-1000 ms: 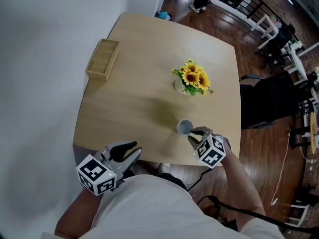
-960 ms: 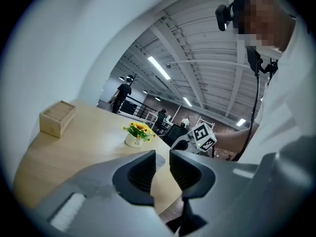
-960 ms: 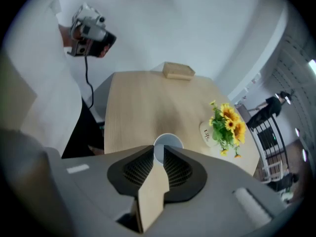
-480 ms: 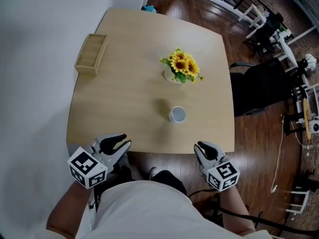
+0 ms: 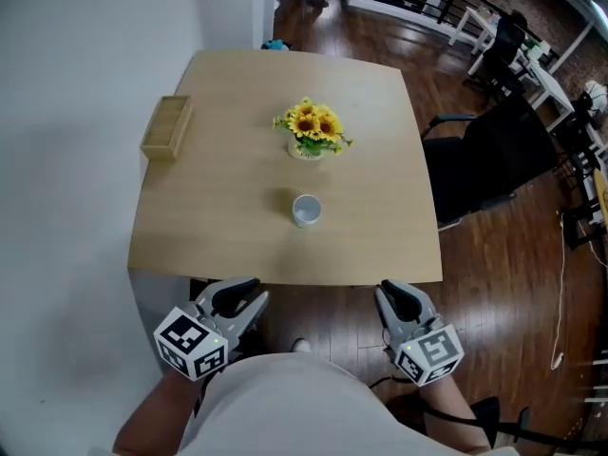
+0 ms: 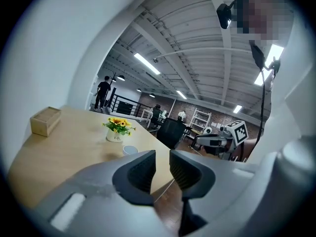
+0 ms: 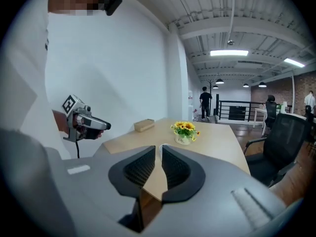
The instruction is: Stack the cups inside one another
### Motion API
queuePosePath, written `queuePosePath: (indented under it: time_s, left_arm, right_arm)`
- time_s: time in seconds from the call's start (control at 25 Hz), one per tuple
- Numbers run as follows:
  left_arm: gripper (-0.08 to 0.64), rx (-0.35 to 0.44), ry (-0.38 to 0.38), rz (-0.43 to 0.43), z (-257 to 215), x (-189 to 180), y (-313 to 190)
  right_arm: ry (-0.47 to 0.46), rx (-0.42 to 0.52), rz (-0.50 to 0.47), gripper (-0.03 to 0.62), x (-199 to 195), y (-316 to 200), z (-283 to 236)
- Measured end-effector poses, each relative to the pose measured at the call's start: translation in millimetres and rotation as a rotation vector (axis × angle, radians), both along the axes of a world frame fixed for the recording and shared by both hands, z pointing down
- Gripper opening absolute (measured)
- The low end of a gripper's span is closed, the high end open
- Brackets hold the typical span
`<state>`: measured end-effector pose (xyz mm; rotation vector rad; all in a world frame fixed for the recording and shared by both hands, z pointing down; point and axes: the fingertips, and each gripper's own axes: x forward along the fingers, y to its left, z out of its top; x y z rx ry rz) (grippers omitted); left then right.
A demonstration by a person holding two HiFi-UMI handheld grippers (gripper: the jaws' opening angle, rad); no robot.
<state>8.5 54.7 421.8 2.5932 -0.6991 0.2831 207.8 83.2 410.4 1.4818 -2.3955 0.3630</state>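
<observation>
A white cup [image 5: 306, 210] stands upright alone on the light wooden table [image 5: 218, 236], a little in front of the middle. I cannot tell whether other cups sit inside it. In the left gripper view the cup [image 6: 130, 150] shows just past the jaws. My left gripper [image 5: 249, 293] hangs off the table's near edge, shut and holding nothing. My right gripper [image 5: 387, 293] is also off the near edge, to the right, shut and holding nothing. Both are well short of the cup. Seen from their own cameras, the left gripper [image 6: 163, 168] and the right gripper [image 7: 161, 163] each show only a thin slit.
A small white pot of sunflowers [image 5: 309, 129] stands behind the cup. A wooden box [image 5: 166, 127] lies at the far left edge. A black office chair [image 5: 489, 160] sits off the table's right side. A white wall runs along the left.
My right gripper was at the cup a second ago; it has let go and drawn back off the near edge. The left gripper stayed low, and the cup stands free.
</observation>
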Motion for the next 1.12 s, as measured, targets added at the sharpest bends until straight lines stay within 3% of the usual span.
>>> queuePosePath:
  time_s: [0.48,1.12]
  left_arm:
    - [0.097,0.002,-0.047,-0.091,-0.3,28.1,73.5]
    - [0.098,0.017,-0.058,-0.103,-2.7,39.3,97.9]
  right_arm:
    - [-0.02,0.042,-0.096,0.021,16.2,67.4,4.1]
    - [-0.01,0.057,-0.143,0.008,18.7,89.5,6.0]
